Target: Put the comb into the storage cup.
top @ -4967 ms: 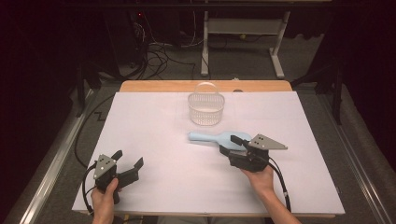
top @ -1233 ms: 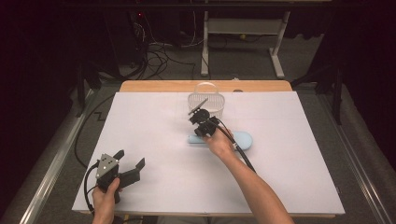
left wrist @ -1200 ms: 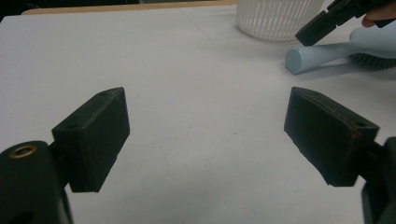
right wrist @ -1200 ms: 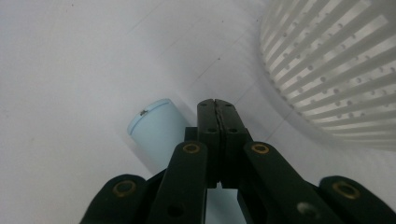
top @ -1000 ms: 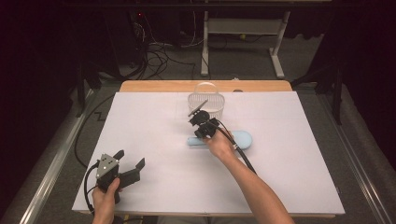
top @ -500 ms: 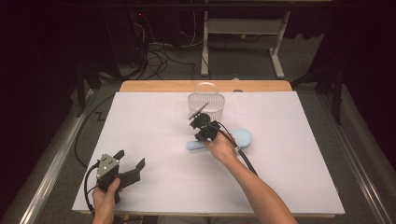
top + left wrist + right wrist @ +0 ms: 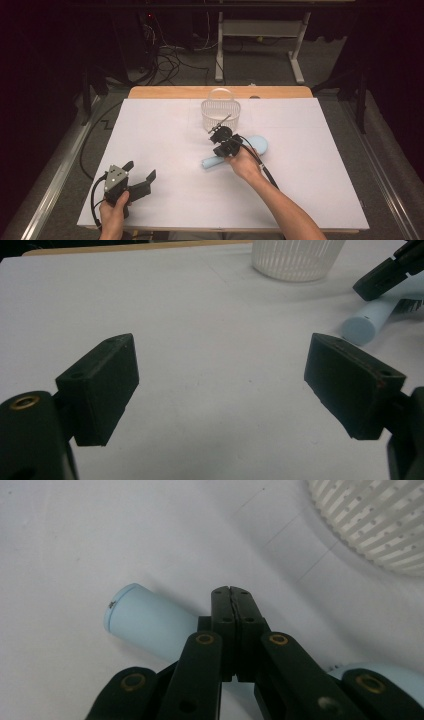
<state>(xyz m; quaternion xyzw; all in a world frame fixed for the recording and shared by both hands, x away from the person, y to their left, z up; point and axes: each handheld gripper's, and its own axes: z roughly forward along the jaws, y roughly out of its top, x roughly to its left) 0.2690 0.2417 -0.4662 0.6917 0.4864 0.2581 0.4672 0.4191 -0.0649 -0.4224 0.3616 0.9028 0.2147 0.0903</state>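
Observation:
A light blue brush (image 7: pixel 250 147) lies on the white sheet (image 7: pixel 310 165), its round handle (image 7: pixel 212 161) pointing left and toward me. My right gripper (image 7: pixel 218 135) hovers over that handle, jaws shut flat against each other with nothing between them. In the right gripper view its tip (image 7: pixel 231 592) sits just above the handle (image 7: pixel 145 622); whether it touches I cannot tell. My left gripper (image 7: pixel 140 171) rests at the near left corner, open and empty (image 7: pixel 220 380). A white slotted basket (image 7: pixel 220 112) stands just beyond the brush.
The sheet covers a wooden table (image 7: pixel 165 92) with dark floor, cables and a desk frame beyond it. In the left gripper view the basket (image 7: pixel 297 260), the brush handle (image 7: pixel 367 322) and the right gripper (image 7: pixel 385 272) show at the upper right.
My right gripper has shifted slightly right and toward me over the brush. The brush's handle end has swung a little nearer. The left gripper has stayed still.

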